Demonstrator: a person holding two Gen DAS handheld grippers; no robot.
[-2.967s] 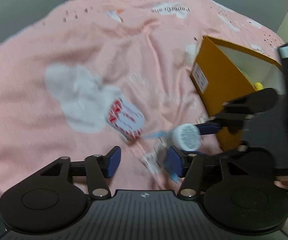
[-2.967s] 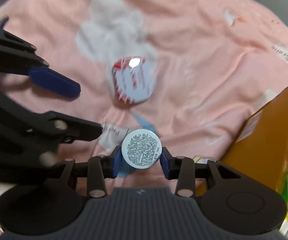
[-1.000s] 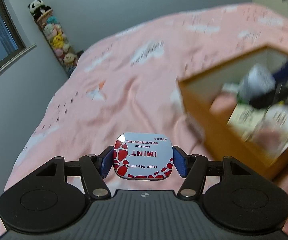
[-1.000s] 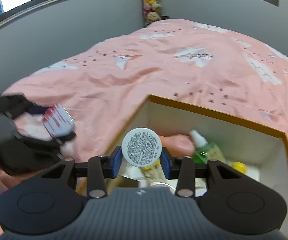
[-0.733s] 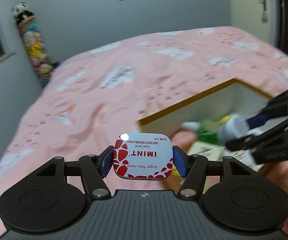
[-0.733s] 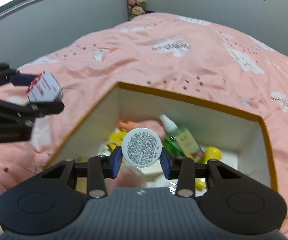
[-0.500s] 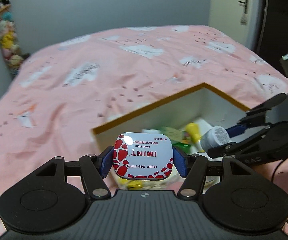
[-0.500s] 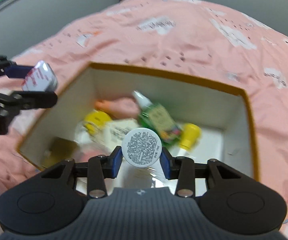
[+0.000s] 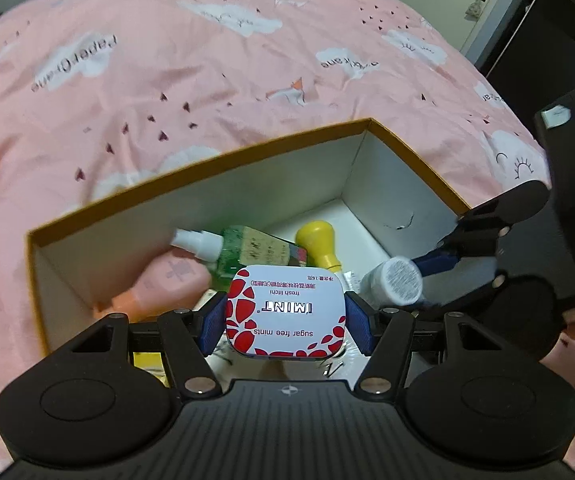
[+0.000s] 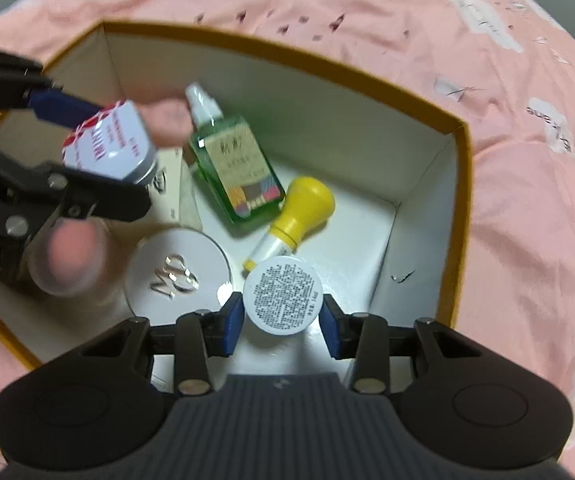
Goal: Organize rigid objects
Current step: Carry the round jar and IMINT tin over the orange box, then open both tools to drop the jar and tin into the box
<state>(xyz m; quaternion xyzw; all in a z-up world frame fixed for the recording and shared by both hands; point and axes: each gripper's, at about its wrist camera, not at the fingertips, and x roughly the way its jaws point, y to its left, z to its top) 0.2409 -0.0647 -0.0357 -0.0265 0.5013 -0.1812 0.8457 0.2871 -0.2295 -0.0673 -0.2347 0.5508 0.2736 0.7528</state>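
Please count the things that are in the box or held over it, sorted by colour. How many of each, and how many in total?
Green: 1, spray bottle
Yellow: 1, yellow-capped tube
Pink or orange: 1, pink bottle
Silver: 1, round compact
Red and white: 1, mint tin, in the left gripper
White: 1, small bottle, in the right gripper
Total: 6; blurred items excluded.

The box point(image 10: 461, 168) sits on the bed point(image 9: 127, 80). Inside it the spray bottle point(image 10: 233, 160) lies toward the far wall, with the bulb-capped tube point(image 10: 295, 216) just to its right and the round compact point(image 10: 177, 272) nearer. The mint tin point(image 9: 285, 312), between the left jaws, and the round jar point(image 10: 282, 295), between the right jaws, both hang over the box, tin to the left.
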